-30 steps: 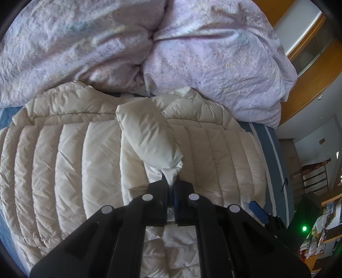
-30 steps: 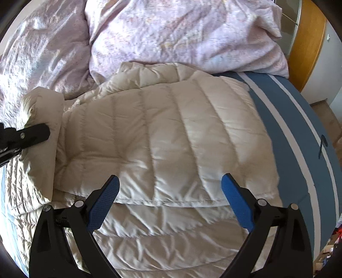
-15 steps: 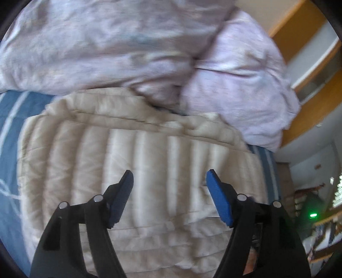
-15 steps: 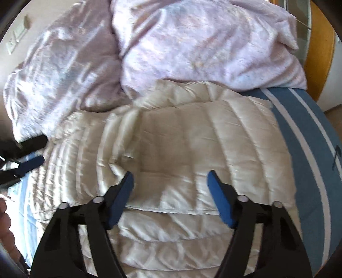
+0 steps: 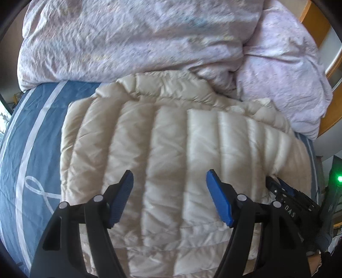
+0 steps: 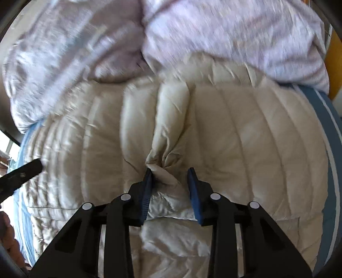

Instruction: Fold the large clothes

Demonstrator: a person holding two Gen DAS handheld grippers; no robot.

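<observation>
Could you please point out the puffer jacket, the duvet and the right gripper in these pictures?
puffer jacket (image 5: 171, 136): left wrist view, middle of its quilted back.
duvet (image 5: 132, 40): left wrist view, centre of the crumpled pile.
right gripper (image 6: 170, 177): right wrist view, midway between its fingers.

A home bedroom: a bed with a blue striped sheet (image 5: 40, 136), a rumpled lilac duvet (image 5: 136, 40), wooden trim (image 5: 314, 19).

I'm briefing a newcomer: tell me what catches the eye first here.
A cream quilted puffer jacket sprawls across the blue white-striped bedsheet, filling both views. Behind it, a crumpled pale lilac duvet is heaped. The right gripper has its fingers partly open around a raised fold of jacket; the left gripper hovers wide open.
</observation>
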